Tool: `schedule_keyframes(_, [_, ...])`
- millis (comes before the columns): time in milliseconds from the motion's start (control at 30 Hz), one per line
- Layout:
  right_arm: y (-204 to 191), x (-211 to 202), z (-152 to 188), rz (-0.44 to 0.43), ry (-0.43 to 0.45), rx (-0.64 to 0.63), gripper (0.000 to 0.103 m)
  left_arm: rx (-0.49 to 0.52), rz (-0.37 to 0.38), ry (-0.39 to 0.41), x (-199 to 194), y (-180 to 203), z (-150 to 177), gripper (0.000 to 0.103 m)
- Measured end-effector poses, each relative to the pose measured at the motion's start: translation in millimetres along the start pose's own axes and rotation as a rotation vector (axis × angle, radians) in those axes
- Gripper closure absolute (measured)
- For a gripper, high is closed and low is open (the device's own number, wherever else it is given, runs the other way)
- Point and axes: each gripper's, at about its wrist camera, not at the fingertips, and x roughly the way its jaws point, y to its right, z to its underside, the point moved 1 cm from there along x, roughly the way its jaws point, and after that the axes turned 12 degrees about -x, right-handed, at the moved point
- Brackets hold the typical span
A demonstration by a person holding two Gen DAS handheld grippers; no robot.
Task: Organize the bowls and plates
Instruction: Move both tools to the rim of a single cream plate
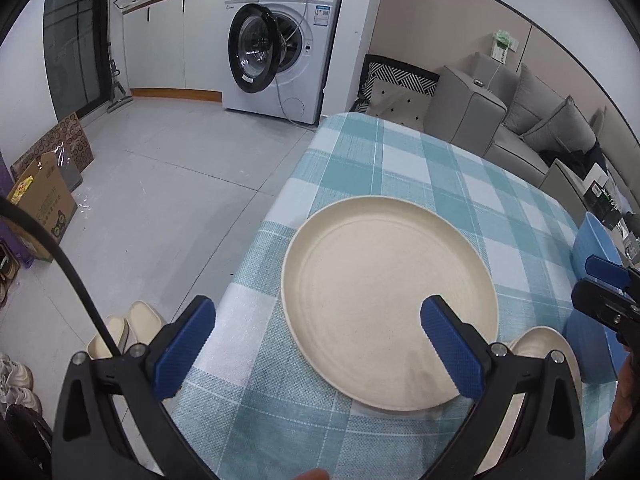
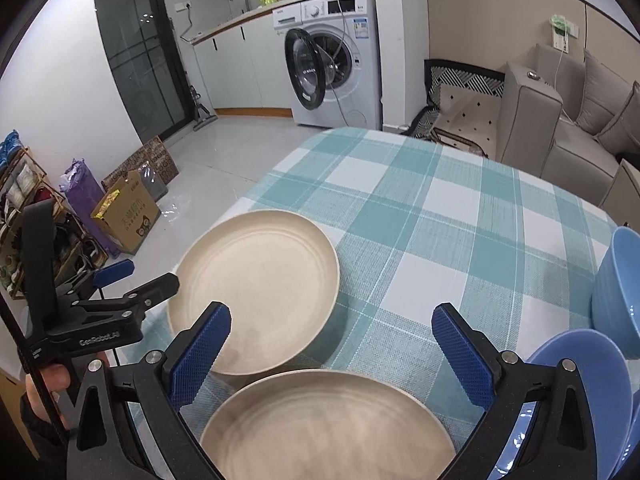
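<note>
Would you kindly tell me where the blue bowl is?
In the right wrist view, the glossy blue bowl sits at the checked tablecloth's right edge, just beyond the round blue plate.

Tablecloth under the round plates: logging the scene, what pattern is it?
Teal-and-white checked tablecloth, clearest in the right wrist view.

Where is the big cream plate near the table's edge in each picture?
Left wrist view: the far cream plate fills the lower middle, right pad over it.
Right wrist view: same plate sits left of centre.
Shared landmark: the washing machine behind.
</note>
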Motion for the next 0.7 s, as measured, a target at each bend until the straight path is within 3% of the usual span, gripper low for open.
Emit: schedule_keyframes(700, [2.9, 86.9, 15.8, 0.007, -0.173, 0.007, 0.001, -0.026, -0.022, -0.071, 35.0, -17.0, 7.6, 0.002])
